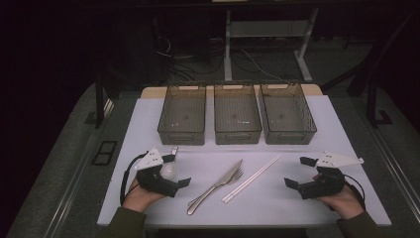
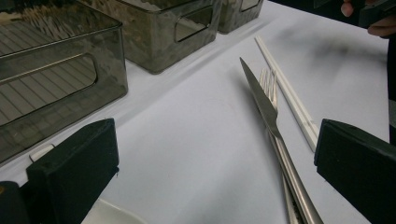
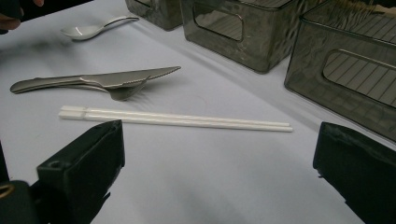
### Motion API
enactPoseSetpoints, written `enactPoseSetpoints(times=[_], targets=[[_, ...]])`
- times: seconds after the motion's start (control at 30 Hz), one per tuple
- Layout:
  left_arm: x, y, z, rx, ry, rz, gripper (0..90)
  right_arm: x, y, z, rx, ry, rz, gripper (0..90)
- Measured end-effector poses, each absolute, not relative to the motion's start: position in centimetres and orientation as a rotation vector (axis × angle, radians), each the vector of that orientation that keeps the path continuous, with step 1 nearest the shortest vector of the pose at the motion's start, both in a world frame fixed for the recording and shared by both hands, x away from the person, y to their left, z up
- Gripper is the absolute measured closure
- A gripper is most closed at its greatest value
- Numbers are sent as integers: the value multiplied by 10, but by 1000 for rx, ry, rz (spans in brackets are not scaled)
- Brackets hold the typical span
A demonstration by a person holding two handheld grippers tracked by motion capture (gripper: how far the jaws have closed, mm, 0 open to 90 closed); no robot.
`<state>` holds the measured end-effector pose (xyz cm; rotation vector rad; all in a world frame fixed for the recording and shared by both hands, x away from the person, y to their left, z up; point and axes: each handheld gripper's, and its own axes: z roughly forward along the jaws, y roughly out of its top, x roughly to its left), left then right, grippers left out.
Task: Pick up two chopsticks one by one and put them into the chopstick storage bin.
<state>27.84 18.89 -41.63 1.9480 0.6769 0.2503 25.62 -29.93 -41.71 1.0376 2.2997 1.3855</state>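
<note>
Evidently nothing has been picked up yet: both grippers rest low at the near side of the white worktop (image 1: 148, 129), the left gripper (image 1: 174, 169) and the right gripper (image 1: 296, 172) each with fingers spread wide and nothing between them. Between the two lie the cutlery: a knife (image 1: 225, 179) lying across a fork (image 1: 233, 177), their handles together and pointing toward the near edge, and just to their right a pair of white chopsticks (image 1: 251, 178) set parallel and touching. A spoon (image 3: 93, 29) lies close beside the left gripper. Three empty smoked-plastic bins (image 1: 237, 119) stand in a row along the far side, well apart from the cutlery. By the look of it, sorting the pieces into the bins is the work, and the first grasp is pending. Picking thin, flat pieces off the surface calls for fingers lowered right to it. Open room surrounds the cutlery; the near edge lies close behind the hands.
</note>
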Motion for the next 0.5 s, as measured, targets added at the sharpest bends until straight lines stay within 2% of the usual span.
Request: enactPoseSetpoints(times=[0.5], targets=[[284, 171, -413, 1969, 698, 237, 0, 257, -304, -420, 1079, 2275, 1388, 20]])
